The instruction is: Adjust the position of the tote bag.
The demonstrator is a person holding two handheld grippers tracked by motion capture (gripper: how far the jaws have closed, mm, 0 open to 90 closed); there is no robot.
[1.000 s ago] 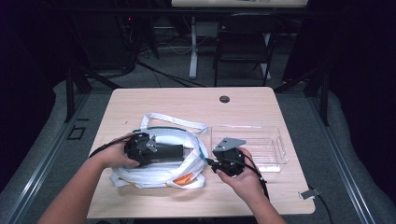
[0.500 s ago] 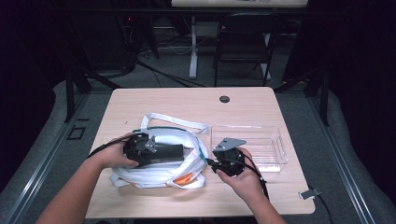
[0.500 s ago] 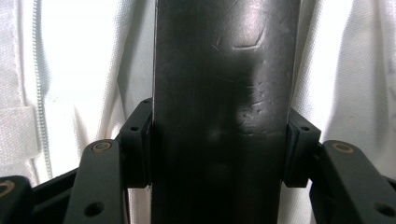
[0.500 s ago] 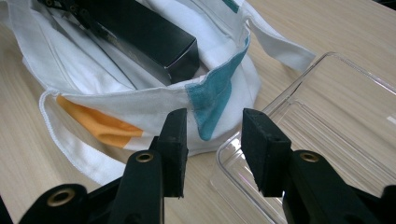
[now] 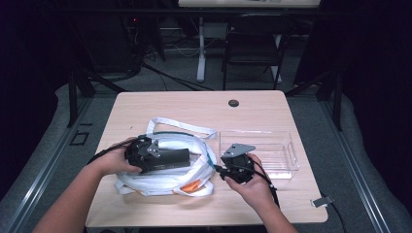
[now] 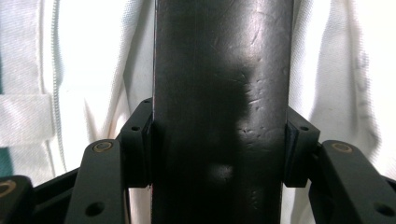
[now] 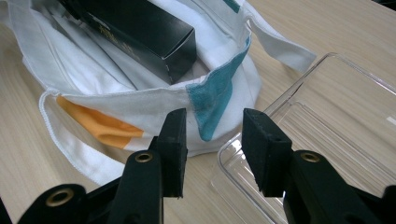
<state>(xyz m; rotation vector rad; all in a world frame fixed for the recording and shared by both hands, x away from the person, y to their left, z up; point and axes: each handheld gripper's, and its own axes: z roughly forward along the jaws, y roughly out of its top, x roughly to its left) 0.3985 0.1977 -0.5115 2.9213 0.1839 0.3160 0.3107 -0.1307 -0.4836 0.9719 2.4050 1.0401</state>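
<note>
A person sits at a light wooden table (image 5: 160, 104), holding a two-jaw gripper in each hand.

The left gripper (image 6: 218, 154) has its jaws set wide and clamped on a long black box (image 6: 219, 93); both pads press flat against the box's two long sides. From above, the left gripper (image 5: 145, 153) holds this black box (image 5: 170, 158) lying level over the open mouth of a white cloth bag (image 5: 165, 177), pointing toward the right. The bag sits on the near left part of the table, its white straps (image 5: 182, 126) spread out behind it. It has a teal stripe (image 7: 215, 100) at its rim and an orange patch (image 7: 100, 123) on its near side.

The right gripper (image 7: 212, 144) has its jaws about half open with nothing between them. They hover just above the table, pointing at the bag's near edge, where the bag meets the corner of a clear plastic tray (image 7: 336, 135). From above, the right gripper (image 5: 233, 167) sits between the bag and the tray (image 5: 284, 155), which lies on the right part of the table just beside the bag.

A small round dark hole (image 5: 233, 103) marks the far edge of the table. The room around it is dark, with grey carpet (image 5: 350, 160), a black chair (image 5: 252, 46) and a white desk leg (image 5: 200, 48) behind, and cables on the floor.
</note>
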